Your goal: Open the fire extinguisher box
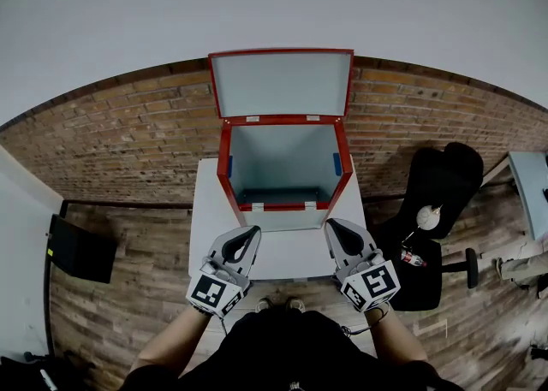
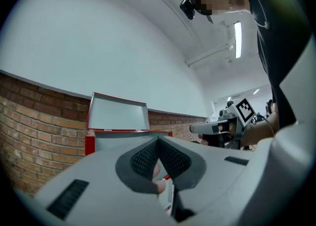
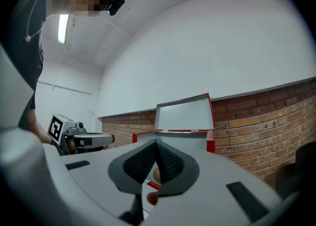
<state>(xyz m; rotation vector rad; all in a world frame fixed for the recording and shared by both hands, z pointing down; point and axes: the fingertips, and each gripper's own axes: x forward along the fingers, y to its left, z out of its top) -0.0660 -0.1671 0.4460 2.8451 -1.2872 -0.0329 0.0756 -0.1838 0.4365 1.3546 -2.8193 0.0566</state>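
The red fire extinguisher box [image 1: 224,158] stands on a white table [image 1: 282,254] against the brick wall. Its lid [image 1: 281,83] is swung up and the pale interior looks empty. My left gripper [image 1: 254,231] is shut with nothing held, its tips just short of the box's front left corner. My right gripper [image 1: 330,223] is shut too, near the front right corner. The raised lid [image 2: 118,114] rises above the shut jaws in the left gripper view. The right gripper view shows the lid [image 3: 183,115] the same way, with the left gripper [image 3: 111,139] off to the left.
A black office chair [image 1: 432,201] stands right of the table, with a small bottle [image 1: 413,257] on it. A black flat panel [image 1: 81,250] lies on the wooden floor at the left. Another table's corner [image 1: 531,188] shows at far right.
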